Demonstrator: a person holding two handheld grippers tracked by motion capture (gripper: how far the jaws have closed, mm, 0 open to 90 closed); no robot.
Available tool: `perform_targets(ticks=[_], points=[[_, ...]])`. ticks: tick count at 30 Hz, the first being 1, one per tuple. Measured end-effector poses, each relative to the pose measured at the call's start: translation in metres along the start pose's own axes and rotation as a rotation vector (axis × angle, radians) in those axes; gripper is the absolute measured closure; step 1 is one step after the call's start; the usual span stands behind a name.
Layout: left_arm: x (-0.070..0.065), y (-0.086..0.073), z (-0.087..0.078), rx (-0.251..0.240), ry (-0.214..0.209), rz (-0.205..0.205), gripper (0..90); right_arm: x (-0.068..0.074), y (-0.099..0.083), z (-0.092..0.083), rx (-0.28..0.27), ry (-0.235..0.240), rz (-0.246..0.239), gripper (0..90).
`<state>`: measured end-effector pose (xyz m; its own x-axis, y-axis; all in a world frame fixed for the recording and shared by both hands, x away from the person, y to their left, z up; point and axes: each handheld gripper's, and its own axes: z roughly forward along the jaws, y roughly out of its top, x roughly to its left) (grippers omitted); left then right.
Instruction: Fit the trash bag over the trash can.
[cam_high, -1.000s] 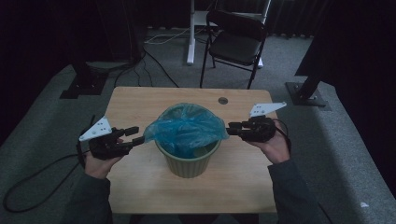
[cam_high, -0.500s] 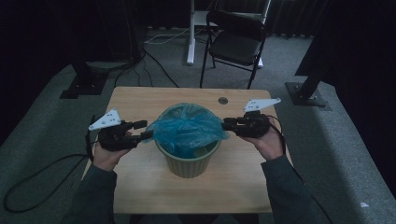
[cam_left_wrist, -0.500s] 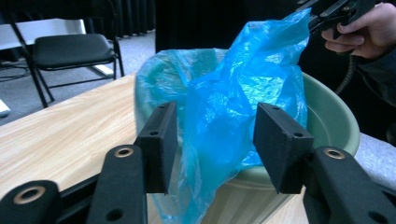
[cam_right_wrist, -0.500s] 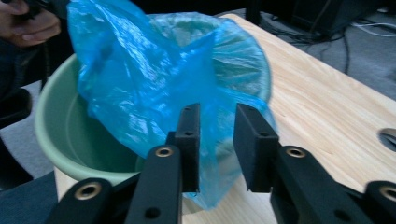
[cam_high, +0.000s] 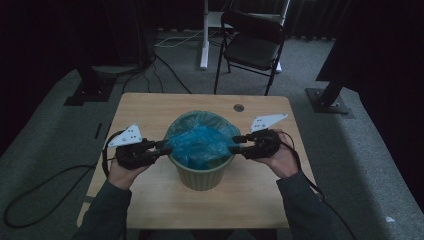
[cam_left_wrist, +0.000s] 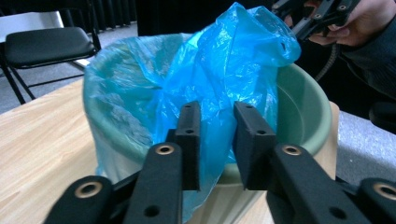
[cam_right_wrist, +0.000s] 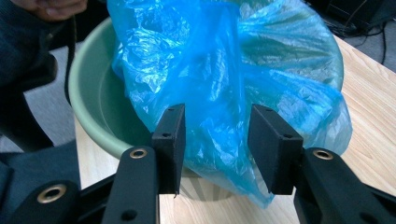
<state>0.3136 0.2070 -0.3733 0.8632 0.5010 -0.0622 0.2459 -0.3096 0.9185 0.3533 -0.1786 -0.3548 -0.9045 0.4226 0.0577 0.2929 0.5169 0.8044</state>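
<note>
the left gripper (cam_high: 162, 148) sits at the left rim of the bin (cam_high: 202, 175), its jaws level and pointing in at the bag (cam_high: 202, 142). in the left gripper view its jaws have just been closing; a fold of blue bag (cam_left_wrist: 219, 93) hangs between them over the near rim, but a gap still shows between the pads, so they stand apart and are not clamped on the film. the right gripper (cam_high: 236, 144) is at the opposite rim, also level and pointing inward. in the right gripper view its jaws have just been opening and stand wide apart, with the bag (cam_right_wrist: 224, 84) bulging between them and draping down over the bin's (cam_right_wrist: 93, 126) outer wall; the pads do not press on it.

the bag lies bunched inside the green bin, its film pulled over the far rim and loose at both sides. the bin stands near the middle of the table (cam_high: 145, 107), closer to the person's edge. a small round hole (cam_high: 239, 107) shows in the tabletop behind the bin. beyond the table a black chair (cam_high: 252, 45) stands on the grey carpet, with cables (cam_high: 170, 42) trailing across the floor.
</note>
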Motion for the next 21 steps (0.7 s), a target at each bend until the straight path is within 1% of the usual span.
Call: perform_targets(ticks=[2, 5, 10, 12, 16, 19, 21], points=[[-0.002, -0.002, 0.001, 0.019, -0.021, 0.002, 75.7, 0.001, -0.001, 0.001, 0.010, -0.003, -0.009, 55.8], [-0.007, -0.005, 0.003, 0.041, -0.031, 0.015, 78.9, 0.001, -0.001, 0.001, 0.012, -0.004, -0.009, 60.9], [-0.009, -0.008, 0.001, 0.026, -0.036, 0.006, 84.6, 0.003, -0.001, 0.002, 0.020, -0.006, -0.028, 78.2], [-0.010, -0.009, -0.001, 0.022, -0.036, 0.005, 86.0, 0.004, -0.001, 0.001, 0.020, -0.007, -0.037, 82.8], [-0.010, -0.013, -0.004, 0.022, -0.036, -0.001, 86.9, 0.007, -0.002, -0.004, 0.008, -0.011, -0.043, 86.0], [-0.009, -0.018, -0.005, 0.026, -0.038, -0.011, 87.1, 0.008, -0.005, -0.008, -0.001, -0.002, -0.047, 86.7], [-0.008, -0.022, -0.004, 0.021, -0.047, -0.023, 87.3, 0.009, -0.008, -0.009, -0.002, 0.005, -0.045, 87.1]])
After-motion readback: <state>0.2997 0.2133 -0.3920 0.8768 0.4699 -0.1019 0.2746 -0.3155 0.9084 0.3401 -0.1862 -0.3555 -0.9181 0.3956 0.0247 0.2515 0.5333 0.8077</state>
